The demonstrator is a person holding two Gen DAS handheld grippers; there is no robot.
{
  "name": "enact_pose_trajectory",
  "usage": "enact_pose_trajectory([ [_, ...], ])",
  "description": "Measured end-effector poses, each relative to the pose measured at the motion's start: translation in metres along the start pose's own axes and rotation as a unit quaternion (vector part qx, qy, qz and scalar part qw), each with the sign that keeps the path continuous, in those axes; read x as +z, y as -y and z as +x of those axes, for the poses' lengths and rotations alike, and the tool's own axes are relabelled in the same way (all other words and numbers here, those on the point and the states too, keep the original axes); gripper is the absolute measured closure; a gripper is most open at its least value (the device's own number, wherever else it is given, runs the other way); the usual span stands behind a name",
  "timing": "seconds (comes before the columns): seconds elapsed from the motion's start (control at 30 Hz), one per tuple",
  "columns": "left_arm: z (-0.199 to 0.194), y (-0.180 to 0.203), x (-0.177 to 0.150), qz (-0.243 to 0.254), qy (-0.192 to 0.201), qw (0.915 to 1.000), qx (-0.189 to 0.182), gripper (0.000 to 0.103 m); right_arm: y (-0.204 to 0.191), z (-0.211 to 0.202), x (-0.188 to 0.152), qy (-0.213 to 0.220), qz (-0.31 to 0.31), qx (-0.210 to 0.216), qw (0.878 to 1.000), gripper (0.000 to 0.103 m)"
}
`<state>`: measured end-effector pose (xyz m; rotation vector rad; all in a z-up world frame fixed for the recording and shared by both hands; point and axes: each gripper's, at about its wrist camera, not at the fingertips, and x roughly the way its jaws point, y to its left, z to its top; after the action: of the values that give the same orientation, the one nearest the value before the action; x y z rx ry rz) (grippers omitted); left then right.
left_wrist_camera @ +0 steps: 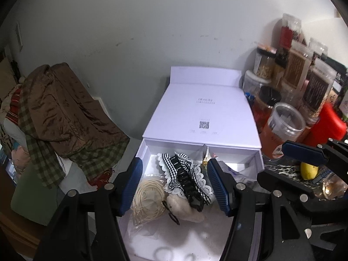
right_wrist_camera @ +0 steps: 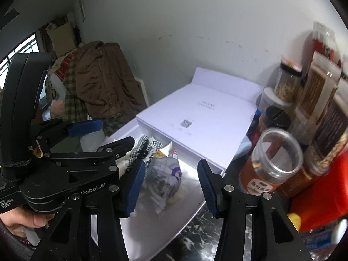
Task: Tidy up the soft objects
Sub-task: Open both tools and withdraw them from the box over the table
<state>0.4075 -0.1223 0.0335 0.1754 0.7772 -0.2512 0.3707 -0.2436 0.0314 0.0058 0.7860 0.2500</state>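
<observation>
A white box (left_wrist_camera: 200,113) has two drawers pulled out toward me. The left drawer (left_wrist_camera: 142,150) holds a black-and-white gingham hair clip with lace trim (left_wrist_camera: 184,174), a cream coil of hair ties (left_wrist_camera: 148,198) and a beige fluffy piece (left_wrist_camera: 184,206). My left gripper (left_wrist_camera: 175,184) hovers open above them, its pads clear of everything. The right drawer holds a crumpled grey-and-purple cloth (right_wrist_camera: 163,178). My right gripper (right_wrist_camera: 171,187) is open over that cloth and holds nothing. The gingham piece (right_wrist_camera: 141,150) also shows behind the left gripper in the right wrist view.
Several clear jars (left_wrist_camera: 282,126) and a red container (left_wrist_camera: 330,126) crowd the right side, close to the box. A pile with a brown jacket (left_wrist_camera: 65,113) sits at left. A yellow object (left_wrist_camera: 308,170) lies by the right gripper. Dark marble counter (right_wrist_camera: 195,235) runs under the drawers. A hand (right_wrist_camera: 24,219) grips the left handle.
</observation>
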Motion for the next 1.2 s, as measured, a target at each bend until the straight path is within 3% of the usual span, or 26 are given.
enact_pose_trajectory([
  [0.53,-0.118,-0.01,-0.005,-0.013,0.072,0.9973,0.006,0.042,-0.043,-0.099,0.006,0.074,-0.036,-0.009,0.997,0.053],
  [0.87,-0.195,-0.017,-0.031,-0.017,0.113,0.9931,0.023,0.042,-0.079,-0.16,-0.011,0.118,-0.062,0.002,0.991,0.05],
  [1.07,-0.222,-0.017,-0.051,-0.016,0.12,0.9923,0.026,0.042,-0.095,-0.187,-0.028,0.132,-0.073,0.01,0.988,0.047],
  [1.2,-0.235,-0.016,-0.066,-0.018,0.126,0.9916,0.026,0.026,-0.104,-0.203,-0.042,0.142,-0.076,0.012,0.987,0.047],
])
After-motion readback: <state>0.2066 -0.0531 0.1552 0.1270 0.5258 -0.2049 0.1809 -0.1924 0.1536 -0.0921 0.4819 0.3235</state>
